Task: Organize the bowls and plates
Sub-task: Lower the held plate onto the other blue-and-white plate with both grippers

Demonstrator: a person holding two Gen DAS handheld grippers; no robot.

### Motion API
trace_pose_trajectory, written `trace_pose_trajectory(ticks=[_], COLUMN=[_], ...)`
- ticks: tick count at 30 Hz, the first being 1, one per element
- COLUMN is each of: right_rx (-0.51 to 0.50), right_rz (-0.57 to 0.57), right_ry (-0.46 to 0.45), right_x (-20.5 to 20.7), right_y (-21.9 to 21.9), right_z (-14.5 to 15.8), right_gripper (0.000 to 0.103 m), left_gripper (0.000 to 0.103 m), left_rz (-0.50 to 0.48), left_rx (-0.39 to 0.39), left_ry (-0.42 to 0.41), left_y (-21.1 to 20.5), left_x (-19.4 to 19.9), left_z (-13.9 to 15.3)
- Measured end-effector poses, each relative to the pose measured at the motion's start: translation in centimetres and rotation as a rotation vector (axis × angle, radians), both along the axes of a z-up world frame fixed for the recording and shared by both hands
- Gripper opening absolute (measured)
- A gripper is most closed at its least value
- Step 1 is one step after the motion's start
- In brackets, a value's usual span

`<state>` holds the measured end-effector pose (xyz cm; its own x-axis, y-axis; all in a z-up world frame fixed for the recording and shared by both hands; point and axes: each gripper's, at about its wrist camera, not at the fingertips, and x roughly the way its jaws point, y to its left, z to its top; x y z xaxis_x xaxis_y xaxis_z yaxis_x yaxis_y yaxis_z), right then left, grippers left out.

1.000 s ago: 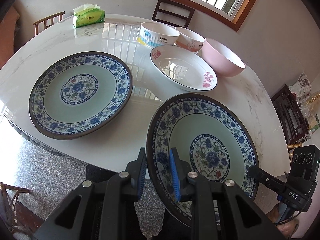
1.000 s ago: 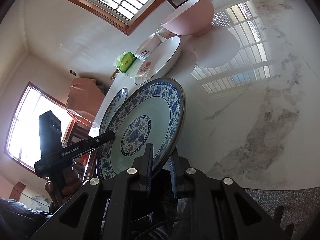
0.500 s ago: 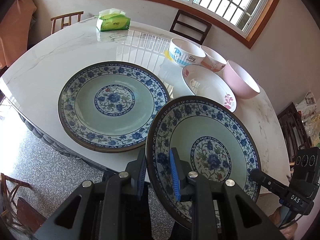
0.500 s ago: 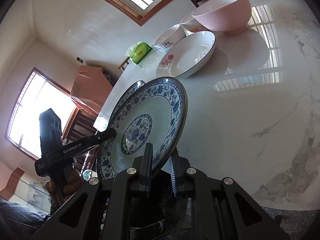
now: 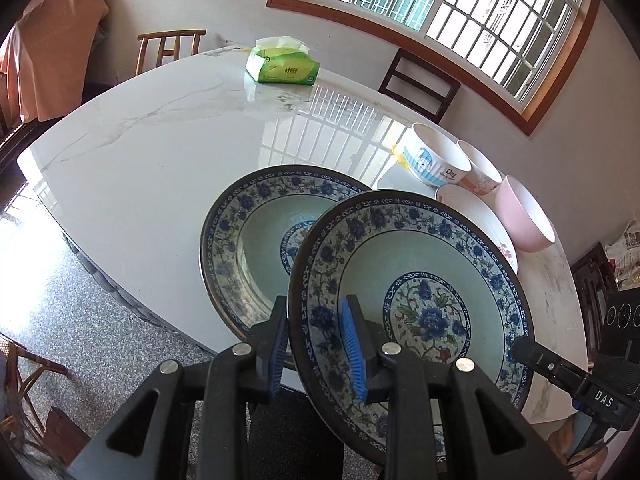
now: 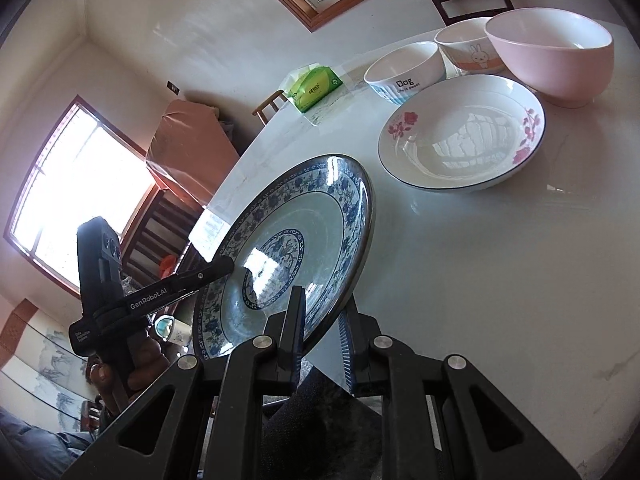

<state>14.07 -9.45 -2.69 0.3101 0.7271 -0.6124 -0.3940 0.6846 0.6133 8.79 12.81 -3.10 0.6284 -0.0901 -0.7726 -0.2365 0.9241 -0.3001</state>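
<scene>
The table [image 5: 160, 152] is a glossy white marble slab with grey veins, rounded at its edge, mirroring the window bars. On it lies a broad round plate [image 5: 248, 248], pale green in the well with a blue floral rim and dark edge. A second plate [image 5: 420, 280] of the same pattern is held up off the table, tilted, its left edge overlapping the right side of the lying one in the left wrist view. To the right sits a shallow white dish [image 6: 464, 136] with red flowers and a thin blue rim. Beyond it stand three bowls: a smooth pink bowl [image 6: 556, 60], a rabbit bowl [image 6: 468, 48] and a bowl marked "Dog" [image 6: 404, 72]. At the far side lies a green tissue pack [image 5: 284, 66].

The left gripper [image 5: 316, 344] is narrowly closed, its ribbed blue pads pinching the held plate's near rim. The right gripper [image 6: 320, 332] clamps the same plate's rim on the opposite side, one finger above, one beneath.

Compared with a second ago, the held plate has travelled left: then it was well apart from the lying plate, now it overlaps it.
</scene>
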Motion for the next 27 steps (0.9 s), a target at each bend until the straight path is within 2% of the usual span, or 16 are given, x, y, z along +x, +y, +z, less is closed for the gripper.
trace_pose_trajectory(ticks=[12,27], right_rx=[-0.052,-0.082], right_rz=[0.053,0.064], right_ry=[-0.019,-0.009], right_x=[1.5,1.3], right_y=[4.5,5.3], right_z=[1.1,1.0], right_gripper=[0.017,0.017], left_gripper=[0.028,0.028], left_rz=[0.047,0.071], left_rx=[-0.002,-0.004], left_ry=[-0.010,0.005], left_y=[3.8,5.8], left_x=[1.8,3.6], left_z=[-0.6,-1.6])
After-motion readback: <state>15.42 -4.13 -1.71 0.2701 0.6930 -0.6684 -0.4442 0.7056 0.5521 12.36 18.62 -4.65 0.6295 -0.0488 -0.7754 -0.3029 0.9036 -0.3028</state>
